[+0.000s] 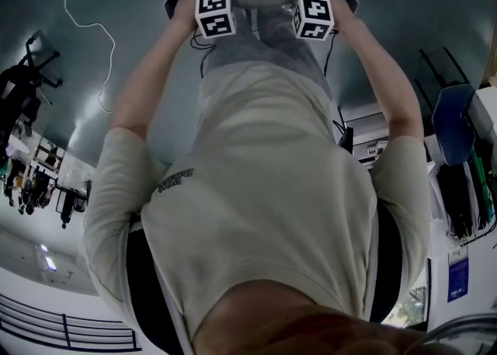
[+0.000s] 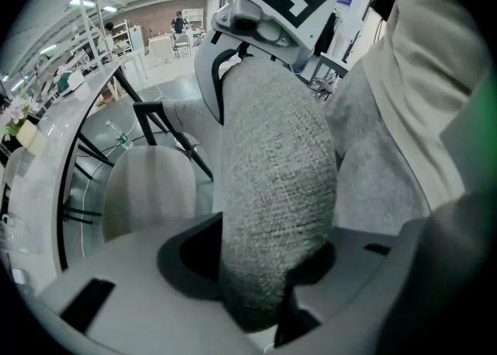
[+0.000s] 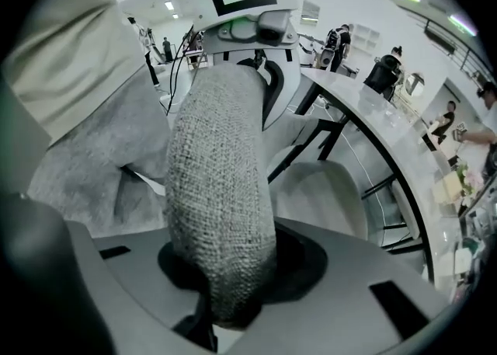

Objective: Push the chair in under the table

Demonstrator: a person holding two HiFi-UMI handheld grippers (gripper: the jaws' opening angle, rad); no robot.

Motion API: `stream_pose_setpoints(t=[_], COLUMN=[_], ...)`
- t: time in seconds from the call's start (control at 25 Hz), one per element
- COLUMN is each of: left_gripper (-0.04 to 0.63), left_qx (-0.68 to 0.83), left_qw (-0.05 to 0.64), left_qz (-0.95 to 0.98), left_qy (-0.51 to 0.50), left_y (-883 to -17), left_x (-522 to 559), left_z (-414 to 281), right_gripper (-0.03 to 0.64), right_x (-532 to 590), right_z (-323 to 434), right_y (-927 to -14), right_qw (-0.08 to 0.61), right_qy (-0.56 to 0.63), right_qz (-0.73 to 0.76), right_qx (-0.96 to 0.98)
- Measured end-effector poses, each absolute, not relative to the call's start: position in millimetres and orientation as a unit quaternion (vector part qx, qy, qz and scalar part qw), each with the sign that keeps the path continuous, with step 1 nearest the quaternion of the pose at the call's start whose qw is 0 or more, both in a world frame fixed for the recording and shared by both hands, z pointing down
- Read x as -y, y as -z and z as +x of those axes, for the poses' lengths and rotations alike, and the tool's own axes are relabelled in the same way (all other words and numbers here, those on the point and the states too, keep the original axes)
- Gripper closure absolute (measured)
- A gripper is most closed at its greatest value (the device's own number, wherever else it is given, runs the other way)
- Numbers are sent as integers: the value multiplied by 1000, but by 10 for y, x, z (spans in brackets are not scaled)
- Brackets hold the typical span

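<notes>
Clamping the chair (image 2: 273, 159) by its backrest top, the left gripper (image 2: 260, 276) has its jaws pressed on thick, rounded grey woven fabric. The right gripper (image 3: 225, 276) grips that same padded edge, near the white table (image 3: 373, 109).

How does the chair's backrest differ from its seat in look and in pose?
The backrest is darker grey with a coarse weave; the seat is paler and looks smooth. The backrest stands upright; the seat lies flat. Both are grey with rounded edges.
</notes>
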State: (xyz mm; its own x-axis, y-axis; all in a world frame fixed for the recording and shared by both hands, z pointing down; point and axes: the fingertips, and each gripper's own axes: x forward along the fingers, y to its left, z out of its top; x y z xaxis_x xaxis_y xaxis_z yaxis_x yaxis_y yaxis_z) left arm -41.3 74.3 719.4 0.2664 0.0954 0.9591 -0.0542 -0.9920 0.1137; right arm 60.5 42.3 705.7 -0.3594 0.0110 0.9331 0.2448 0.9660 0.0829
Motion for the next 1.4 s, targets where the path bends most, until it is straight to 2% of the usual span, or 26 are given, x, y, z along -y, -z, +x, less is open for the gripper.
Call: stream_pose_setpoints(t=[0.64,1.4], left_gripper=[451,477], left_qx=[71,126], left_qw=[89,82], left_qz=[801,803], left_qy=[-588,-577], left_y=[-7172,-7184], left_x=[-98,776], left_z=[225,420], right_gripper=[466,448], right_x=[412,1378], right_z=[1177,1277], right_y=[-7061,-7047], right_qw=[566,569], right_qy=[142,158], right_qz=[-104,-129], right_qx=[805,796])
